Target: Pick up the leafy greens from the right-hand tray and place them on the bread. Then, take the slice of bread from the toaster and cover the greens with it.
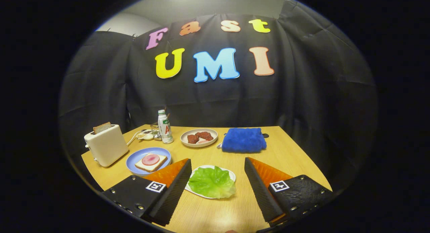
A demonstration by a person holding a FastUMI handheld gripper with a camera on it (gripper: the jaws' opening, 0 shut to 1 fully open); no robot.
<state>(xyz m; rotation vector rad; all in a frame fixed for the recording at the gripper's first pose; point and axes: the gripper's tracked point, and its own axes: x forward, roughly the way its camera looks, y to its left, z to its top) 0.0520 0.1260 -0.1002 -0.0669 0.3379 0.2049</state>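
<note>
Gripper (217, 165): fingers spread wide, holding nothing.
Leafy greens (211, 182): on white tray (229, 174), between the fingers, at 12 o'clock.

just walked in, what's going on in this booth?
A person is holding a handheld gripper over a wooden table, fingers open, with the leafy greens on a white tray between them, not yet gripped. To the side, a blue plate holds bread topped with a pink slice. A slice of bread sticks up from the toaster. The sandwich is unassembled.
</note>
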